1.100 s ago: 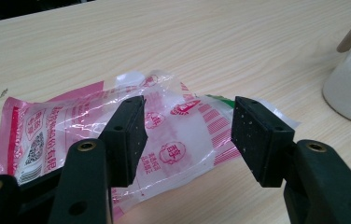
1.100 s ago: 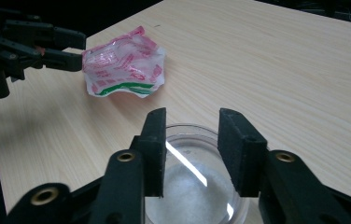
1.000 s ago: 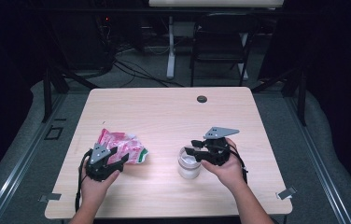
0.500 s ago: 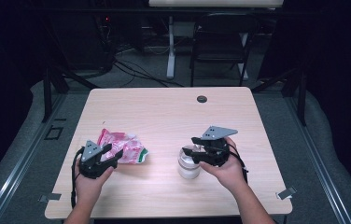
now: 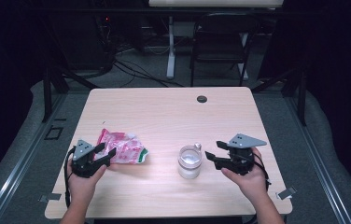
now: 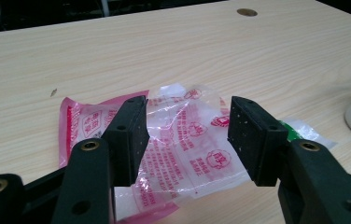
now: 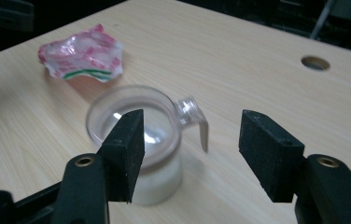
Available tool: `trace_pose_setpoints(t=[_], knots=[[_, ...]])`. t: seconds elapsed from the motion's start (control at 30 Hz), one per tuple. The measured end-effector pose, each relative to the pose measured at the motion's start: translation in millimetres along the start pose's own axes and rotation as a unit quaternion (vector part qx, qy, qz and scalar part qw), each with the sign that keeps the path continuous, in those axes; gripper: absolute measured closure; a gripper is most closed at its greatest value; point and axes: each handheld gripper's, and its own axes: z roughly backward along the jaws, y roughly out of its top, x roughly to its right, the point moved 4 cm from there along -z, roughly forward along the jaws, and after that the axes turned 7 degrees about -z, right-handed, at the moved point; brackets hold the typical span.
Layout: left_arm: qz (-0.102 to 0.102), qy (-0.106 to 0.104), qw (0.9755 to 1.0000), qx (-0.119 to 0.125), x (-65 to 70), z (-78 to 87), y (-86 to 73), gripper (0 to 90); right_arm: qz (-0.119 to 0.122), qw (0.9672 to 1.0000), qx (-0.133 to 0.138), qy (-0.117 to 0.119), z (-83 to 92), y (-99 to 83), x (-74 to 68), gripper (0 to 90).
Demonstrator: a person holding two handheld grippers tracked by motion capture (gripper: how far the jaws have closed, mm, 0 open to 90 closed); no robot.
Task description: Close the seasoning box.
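Standing broad and pale, the light wood-grain bench (image 5: 164, 116) carries two things near the person's edge, with a small dark round grommet hole (image 5: 202, 99) far up its top. The larger of the two is the crumpled clear plastic bag with pink-red print and a green strip (image 5: 123, 148), lying flat at the left; the smaller is the clear plastic cup with a little side handle and some white contents at its bottom (image 5: 189, 162), upright at the middle-right and well apart from the bag.

The left gripper (image 5: 100, 155) sits at the bag's near edge with its jaws parted, the crinkled film showing between them in the left gripper view (image 6: 183, 140), though the pads do not look pressed onto it. The right gripper (image 5: 212, 154) is just right of the cup; its jaws have just been opening and now stand wide, holding nothing, the cup (image 7: 136, 140) lying ahead and to the left of them.

As a judgement, the cup looks set down and released, so that part seems done. The bag still looks ungrasped, so picking it up and bringing it to the cup appears to be what is left.
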Motion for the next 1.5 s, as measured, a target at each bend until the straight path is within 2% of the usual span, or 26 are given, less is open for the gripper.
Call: trace_pose_setpoints(t=[0.13,0.3,0.4,0.5,0.63,0.97,1.2,1.33,1.5], knots=[[0.008,0.005,1.0,-0.003,-4.5,-0.4,-2.4,46.6,-0.028,0.9996,-0.006,-0.008,6.4,-14.6,15.0,40.5],[0.018,0.011,0.9997,-0.011,-10.2,-2.6,-6.9,46.2,-0.031,0.9984,-0.017,-0.045,7.9,-32.3,32.9,40.3],[0.022,0.014,0.9996,-0.013,-13.3,-3.5,-9.0,46.1,-0.056,0.9972,-0.018,-0.047,6.1,-43.2,43.5,40.3],[0.026,0.018,0.9994,-0.016,-16.9,-3.7,-11.0,45.7,-0.076,0.9952,-0.016,-0.059,5.0,-52.5,53.4,40.5],[0.023,0.023,0.9991,-0.026,-20.4,-4.3,-13.1,45.7,-0.078,0.9934,-0.024,-0.08,3.4,-63.0,63.6,42.3],[0.028,0.018,0.9988,-0.037,-20.5,-12.0,-18.3,45.6,-0.109,0.9884,-0.038,-0.099,-4.4,-82.0,80.1,42.8],[0.021,0.01,0.9984,-0.052,-18.3,-18.9,-20.5,45.6,-0.136,0.9829,-0.04,-0.118,-6.6,-87.8,89.9,42.2],[0.016,0.007,0.9985,-0.053,-14.6,-20.7,-20.0,45.5,-0.137,0.9826,-0.043,-0.117,-7.9,-88.6,89.8,42.0],[0.007,0.003,0.9981,-0.062,-12.1,-23.7,-20.8,45.2,-0.133,0.9837,-0.049,-0.11,-10.4,-89.2,87.6,41.9]])
